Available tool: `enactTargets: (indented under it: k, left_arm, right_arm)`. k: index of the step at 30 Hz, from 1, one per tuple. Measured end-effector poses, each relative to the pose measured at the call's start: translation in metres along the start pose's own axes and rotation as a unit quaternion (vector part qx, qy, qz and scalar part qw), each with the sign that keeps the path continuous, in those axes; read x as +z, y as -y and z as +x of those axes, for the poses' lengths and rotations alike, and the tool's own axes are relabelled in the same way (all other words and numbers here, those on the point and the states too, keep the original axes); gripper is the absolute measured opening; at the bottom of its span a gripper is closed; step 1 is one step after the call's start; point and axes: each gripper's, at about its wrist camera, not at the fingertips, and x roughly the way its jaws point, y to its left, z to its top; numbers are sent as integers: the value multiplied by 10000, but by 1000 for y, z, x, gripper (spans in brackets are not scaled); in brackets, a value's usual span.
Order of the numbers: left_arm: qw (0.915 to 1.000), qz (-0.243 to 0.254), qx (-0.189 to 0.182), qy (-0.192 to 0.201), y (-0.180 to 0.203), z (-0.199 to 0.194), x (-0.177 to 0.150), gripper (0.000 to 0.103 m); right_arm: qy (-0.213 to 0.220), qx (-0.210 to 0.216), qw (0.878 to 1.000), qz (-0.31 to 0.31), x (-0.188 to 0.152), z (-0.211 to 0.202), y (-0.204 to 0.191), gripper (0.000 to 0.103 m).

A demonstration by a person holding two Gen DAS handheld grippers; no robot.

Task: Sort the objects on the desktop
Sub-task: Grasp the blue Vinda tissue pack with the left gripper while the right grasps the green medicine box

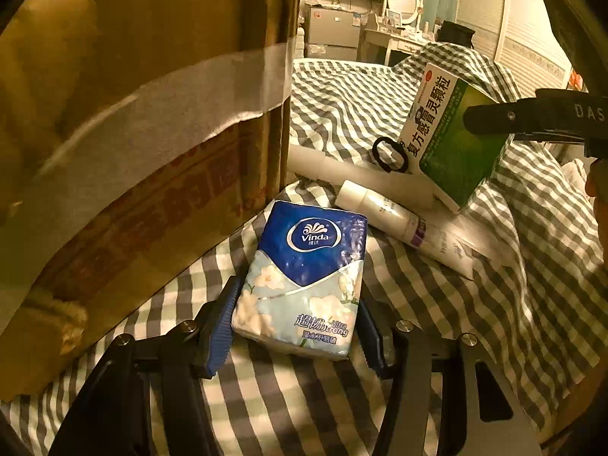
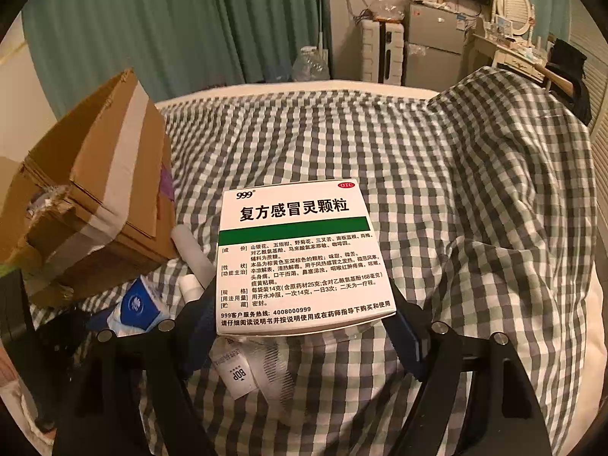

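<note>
My left gripper (image 1: 296,326) is shut on a blue Vinda tissue pack (image 1: 304,277), held just above the checked bedspread (image 1: 342,399) beside a taped cardboard box (image 1: 133,152). My right gripper (image 2: 304,326) is shut on a white and green medicine box (image 2: 300,254), lifted over the bed; that medicine box (image 1: 452,136) and the right gripper's arm also show in the left wrist view. A white tube (image 1: 406,224), a white cylinder (image 1: 342,167) and a black hair tie (image 1: 389,154) lie on the bed between the two. The tissue pack (image 2: 140,304) shows at lower left in the right wrist view.
The cardboard box (image 2: 95,197) stands open at the bed's left. A plastic bag with a label (image 2: 250,364) lies under the medicine box. A raised fold of bedspread (image 2: 505,144) is at the right. A fridge (image 2: 433,41) and dresser (image 2: 516,53) stand beyond the bed.
</note>
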Motion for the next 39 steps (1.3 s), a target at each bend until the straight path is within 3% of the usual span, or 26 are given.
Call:
enactTargets:
  k: [8,20,31,39]
  left_arm:
    - [9998,4,-57,165,11,-43,-2,57]
    - [9976,-249,183,623,10,-119,-3,57]
    - [9880,-438,446,1409,-11,-209,3,57]
    - [9798,-683,733,1731,-44,-244,20,57]
  right_arm:
    - [531,-66,9985,99,-8,-39,-9,77]
    - [1011,298,9944,16,-24,-116,-54,77]
    - [1491,658,9853,-502,-21,-192,-115,77]
    - [1598,927,9799,-752,-11,-205,-148,77]
